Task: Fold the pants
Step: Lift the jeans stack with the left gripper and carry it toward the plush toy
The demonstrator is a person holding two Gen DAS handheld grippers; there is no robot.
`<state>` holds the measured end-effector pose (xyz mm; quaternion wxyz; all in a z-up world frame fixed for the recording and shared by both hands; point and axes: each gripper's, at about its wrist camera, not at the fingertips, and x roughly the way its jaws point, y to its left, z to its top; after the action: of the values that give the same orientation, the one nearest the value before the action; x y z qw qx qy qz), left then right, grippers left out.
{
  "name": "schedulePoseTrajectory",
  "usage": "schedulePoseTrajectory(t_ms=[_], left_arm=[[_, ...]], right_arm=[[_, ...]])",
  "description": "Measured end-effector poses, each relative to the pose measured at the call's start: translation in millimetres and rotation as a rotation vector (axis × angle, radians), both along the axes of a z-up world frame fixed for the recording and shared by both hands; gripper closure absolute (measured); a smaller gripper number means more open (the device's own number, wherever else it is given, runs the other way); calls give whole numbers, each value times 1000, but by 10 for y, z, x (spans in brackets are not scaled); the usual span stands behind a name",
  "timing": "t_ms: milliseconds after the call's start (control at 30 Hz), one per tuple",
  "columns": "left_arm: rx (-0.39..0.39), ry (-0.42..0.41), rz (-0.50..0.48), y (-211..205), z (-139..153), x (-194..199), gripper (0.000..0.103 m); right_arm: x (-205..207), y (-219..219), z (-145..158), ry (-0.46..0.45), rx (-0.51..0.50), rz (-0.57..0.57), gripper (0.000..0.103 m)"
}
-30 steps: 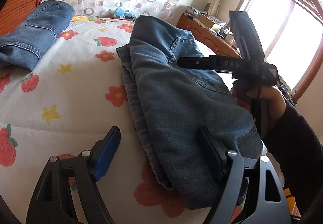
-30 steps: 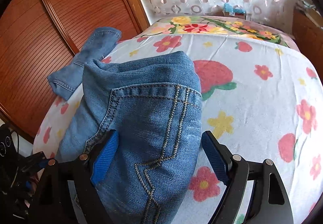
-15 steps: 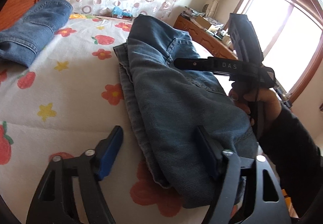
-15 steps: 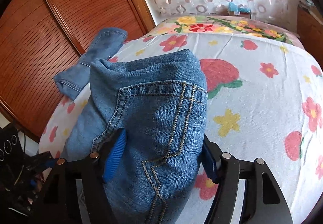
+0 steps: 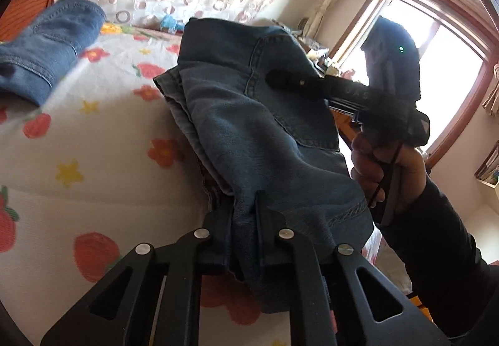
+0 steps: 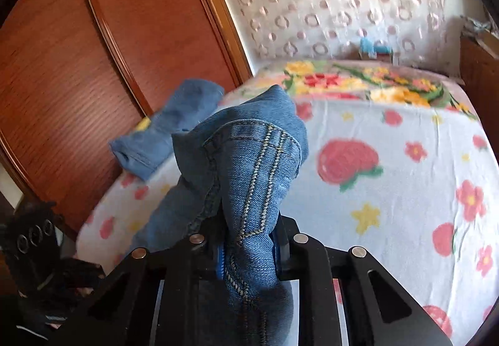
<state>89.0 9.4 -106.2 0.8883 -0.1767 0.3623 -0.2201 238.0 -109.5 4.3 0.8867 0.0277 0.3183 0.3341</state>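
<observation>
Folded blue jeans [image 5: 249, 121] lie on a flowered bedsheet [image 5: 93, 159]. My left gripper [image 5: 243, 221] is shut on the near end of the jeans, the denim bunched between its jaws. My right gripper [image 6: 249, 240] is shut on the other end of the jeans [image 6: 249, 165], where a stitched seam runs through the jaws. The right gripper also shows in the left wrist view [image 5: 358, 93], held by a hand at the right edge of the jeans.
A second pair of folded jeans [image 5: 46, 46] lies at the far left of the bed, also seen in the right wrist view [image 6: 168, 127]. A wooden wardrobe [image 6: 93, 65] stands beside the bed. A window [image 5: 436, 65] and a dresser are on the right.
Both grippers went from open around the jeans to shut on them. The jeans are bunched and lifted slightly at both ends.
</observation>
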Motion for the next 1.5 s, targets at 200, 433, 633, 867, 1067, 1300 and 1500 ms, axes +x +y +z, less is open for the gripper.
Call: schedulePoseTrajectory(t_ms=[200, 433, 633, 867, 1067, 1300, 1500], left_arm=[[16, -85, 34, 231, 246, 50, 91], [74, -131, 104, 775, 446, 249, 91], [161, -162, 167, 1349, 678, 503, 91], [271, -172, 214, 1938, 940, 929, 91], [353, -145, 250, 2341, 866, 1136, 91], [396, 10, 251, 2701, 402, 1470, 91], [420, -6, 271, 2668, 413, 1385, 91]], right_arm=[[-1, 176, 313, -81, 7, 25, 82], [210, 740, 547, -154, 21, 59, 82], [531, 1296, 584, -169, 71, 74, 82], [963, 1958, 571, -182, 151, 37, 81], [1335, 2367, 278, -132, 217, 11, 81], [1791, 2721, -134, -8, -2, 32, 69], [1832, 2589, 50, -117, -58, 7, 52]])
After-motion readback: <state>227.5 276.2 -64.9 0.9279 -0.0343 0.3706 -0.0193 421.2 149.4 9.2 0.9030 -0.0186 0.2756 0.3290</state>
